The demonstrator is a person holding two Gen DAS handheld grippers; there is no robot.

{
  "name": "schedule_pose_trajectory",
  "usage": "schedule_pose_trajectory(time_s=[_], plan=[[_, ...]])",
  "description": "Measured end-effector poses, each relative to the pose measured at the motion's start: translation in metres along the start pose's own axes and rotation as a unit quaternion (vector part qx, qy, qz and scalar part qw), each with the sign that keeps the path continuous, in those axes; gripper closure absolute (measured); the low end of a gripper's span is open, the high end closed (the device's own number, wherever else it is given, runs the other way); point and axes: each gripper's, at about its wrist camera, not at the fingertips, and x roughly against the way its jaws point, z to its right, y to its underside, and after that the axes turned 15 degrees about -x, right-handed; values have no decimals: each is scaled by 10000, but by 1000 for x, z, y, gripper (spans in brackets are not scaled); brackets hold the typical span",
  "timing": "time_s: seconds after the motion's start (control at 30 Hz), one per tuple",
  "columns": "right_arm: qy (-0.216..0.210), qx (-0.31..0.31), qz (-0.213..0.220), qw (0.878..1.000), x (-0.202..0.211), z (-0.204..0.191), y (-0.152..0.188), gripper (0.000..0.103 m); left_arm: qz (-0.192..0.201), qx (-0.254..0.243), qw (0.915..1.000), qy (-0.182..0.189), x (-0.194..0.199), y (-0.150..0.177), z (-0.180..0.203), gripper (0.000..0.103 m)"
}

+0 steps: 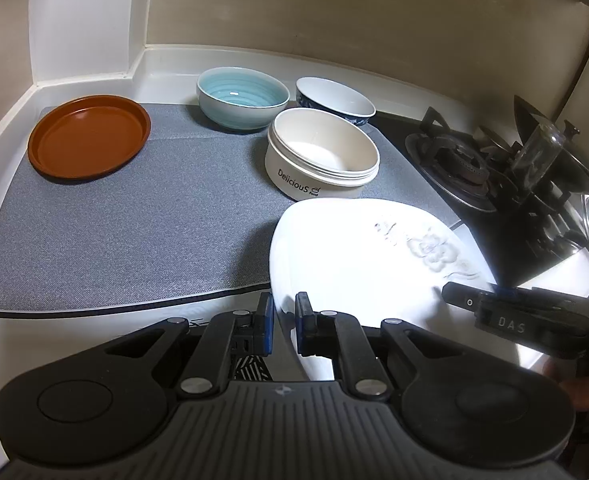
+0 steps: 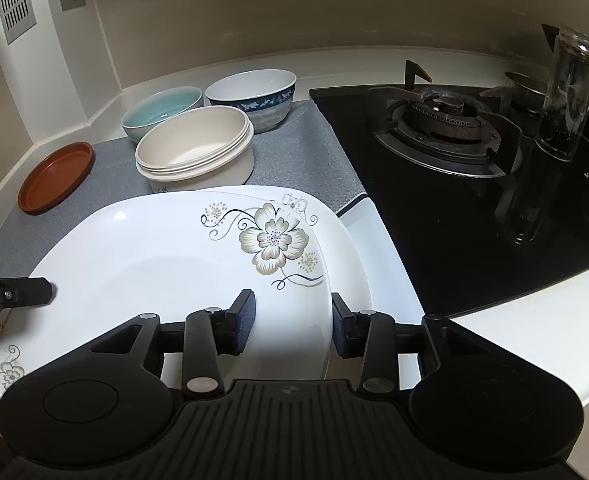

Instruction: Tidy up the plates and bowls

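Note:
A white square plate with a flower print lies tilted over a second white plate at the front of the grey mat. My left gripper is shut on the flowered plate's left rim. My right gripper is open, with its jaws either side of the plate's near right edge. A brown plate lies at the back left. A light blue bowl, a blue-patterned bowl and a cream "Delicious" bowl stand at the back.
A black gas hob with a burner lies right of the mat. A clear glass jar stands on it at the far right. White walls enclose the counter at the back and left.

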Motion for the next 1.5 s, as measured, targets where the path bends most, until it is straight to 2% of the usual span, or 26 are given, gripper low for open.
schedule_pose_trajectory(time_s=[0.1,0.37,0.7,0.87,1.17,1.23,1.5], plan=[[167,237,108,9995,1,-5,2,60,-14,-43,10000,-2,-1,1,3,93],[263,423,137,9987,-1,-8,5,60,-2,-70,10000,9,-2,1,2,93],[443,670,409,9959,6,-7,-4,60,-111,-138,9998,52,-10,-1,9,91],[415,564,303,9971,6,4,-8,60,-186,-151,9997,92,-10,0,12,89],[147,309,-156,9993,-2,18,-9,60,-289,-179,9993,128,-15,-1,15,89],[36,300,-228,9993,-4,19,-8,65,-311,-240,9991,129,-17,-1,18,89],[-34,307,-198,9993,-6,18,-8,66,-307,-155,9994,-29,-16,0,16,89]])
